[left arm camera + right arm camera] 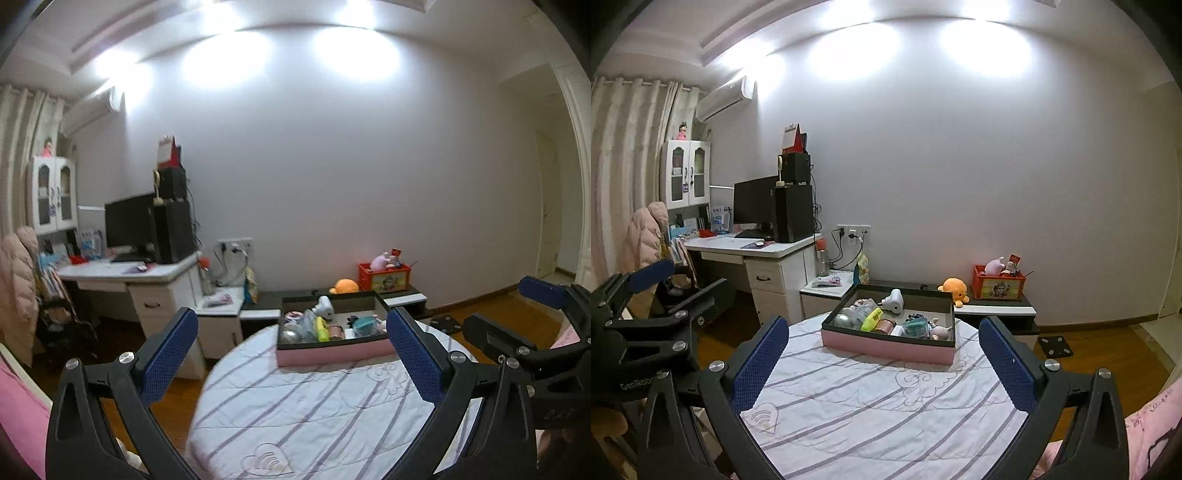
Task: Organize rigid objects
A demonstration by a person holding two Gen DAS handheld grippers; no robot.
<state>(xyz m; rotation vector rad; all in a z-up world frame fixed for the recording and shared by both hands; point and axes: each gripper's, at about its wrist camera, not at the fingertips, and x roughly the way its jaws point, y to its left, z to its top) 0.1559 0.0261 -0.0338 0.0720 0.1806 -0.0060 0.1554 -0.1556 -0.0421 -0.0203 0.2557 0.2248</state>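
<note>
The pink box (890,345) with a dark inner rim stands at the far edge of the round worktop (871,406), which has a white cover with purple stripes. Inside the box lie many small things close together: a white device (894,301) at the back, a yellow-green item (871,319) near the middle, a copper-coloured can (885,325) beside it, and a teal-lidded container (915,326) to the right. Behind the box is a low dark shelf (997,304) with an orange plush toy (955,290) and a red crate (998,284). To the left of the box stands a white desk (768,258) with a black monitor (753,205). The left tongs (291,354) and the right tongs (882,360) are both released, spread wide, with nothing between them; they are near the box but apart from it, and only bare cover lies between.
</note>
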